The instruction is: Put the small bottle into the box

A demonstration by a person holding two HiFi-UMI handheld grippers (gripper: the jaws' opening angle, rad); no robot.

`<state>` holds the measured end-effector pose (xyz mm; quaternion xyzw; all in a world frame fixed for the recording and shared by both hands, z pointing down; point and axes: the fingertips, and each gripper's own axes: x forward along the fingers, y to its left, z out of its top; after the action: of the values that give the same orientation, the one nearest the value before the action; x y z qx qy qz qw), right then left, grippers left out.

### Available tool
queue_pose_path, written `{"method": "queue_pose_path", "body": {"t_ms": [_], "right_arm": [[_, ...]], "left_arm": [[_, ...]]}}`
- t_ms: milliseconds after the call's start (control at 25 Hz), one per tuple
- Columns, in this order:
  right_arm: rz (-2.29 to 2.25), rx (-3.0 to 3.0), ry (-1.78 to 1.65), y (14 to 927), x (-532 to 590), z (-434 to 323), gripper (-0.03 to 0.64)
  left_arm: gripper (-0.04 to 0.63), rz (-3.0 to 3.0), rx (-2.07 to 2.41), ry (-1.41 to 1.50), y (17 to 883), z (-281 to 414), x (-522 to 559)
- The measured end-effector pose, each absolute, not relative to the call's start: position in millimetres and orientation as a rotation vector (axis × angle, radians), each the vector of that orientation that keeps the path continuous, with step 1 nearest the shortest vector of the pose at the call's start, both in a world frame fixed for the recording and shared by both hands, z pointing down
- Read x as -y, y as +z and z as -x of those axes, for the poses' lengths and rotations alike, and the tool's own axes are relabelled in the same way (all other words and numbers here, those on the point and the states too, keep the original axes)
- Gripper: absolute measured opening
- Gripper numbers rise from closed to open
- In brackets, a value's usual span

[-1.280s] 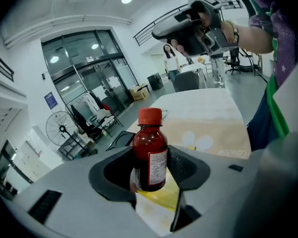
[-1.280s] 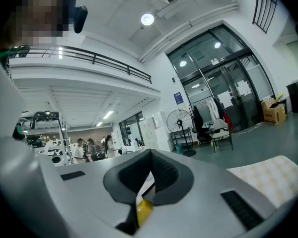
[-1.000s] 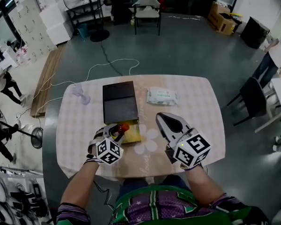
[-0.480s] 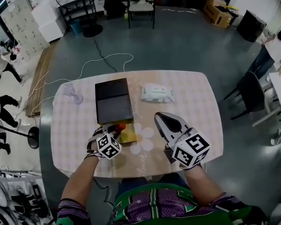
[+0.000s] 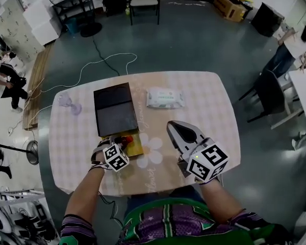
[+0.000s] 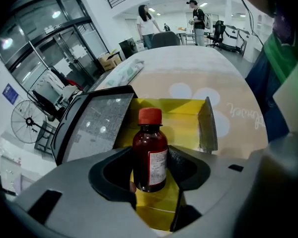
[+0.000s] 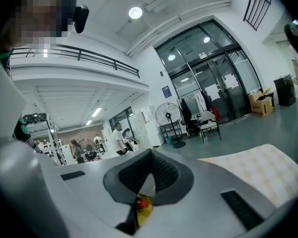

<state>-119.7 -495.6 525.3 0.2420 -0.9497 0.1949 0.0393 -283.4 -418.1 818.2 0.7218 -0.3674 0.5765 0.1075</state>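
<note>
A small brown bottle (image 6: 149, 150) with a red cap (image 5: 127, 139) stands upright between the jaws of my left gripper (image 5: 123, 140), which is shut on it. It hangs over the near end of the open box (image 6: 181, 123), whose inside is yellow. The box's black lid (image 5: 113, 110) lies folded back on the far side. In the head view the box (image 5: 136, 146) lies left of the table's middle. My right gripper (image 5: 173, 126) hovers to the right of the box, shut and holding nothing. Through its jaws (image 7: 150, 155) I glimpse the red cap.
A white packet of wipes (image 5: 164, 98) lies beyond the right gripper on the patterned table (image 5: 209, 106). A small pale fan-like object (image 5: 67, 102) stands near the far left corner. A dark chair (image 5: 268, 93) stands off the table's right side.
My left gripper has carried the bottle a little forward, closer over the yellow box. The right gripper has stayed where it was. The head view has shifted slightly.
</note>
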Motion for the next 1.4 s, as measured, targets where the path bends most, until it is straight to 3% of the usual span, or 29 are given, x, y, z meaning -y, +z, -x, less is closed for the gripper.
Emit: {"method": "queue_pose_path", "body": {"t_ms": [640, 1400], "right_arm": [[-0.767, 2.884, 0.608, 537, 491, 112, 0.005], [-0.780, 2.876, 0.502, 522, 450, 119, 0.006]], "left_arm": [[0.233, -2.140, 1.039, 1.653, 828, 275, 428], [0.233, -2.168, 1.188, 1.485, 771, 273, 404]]}}
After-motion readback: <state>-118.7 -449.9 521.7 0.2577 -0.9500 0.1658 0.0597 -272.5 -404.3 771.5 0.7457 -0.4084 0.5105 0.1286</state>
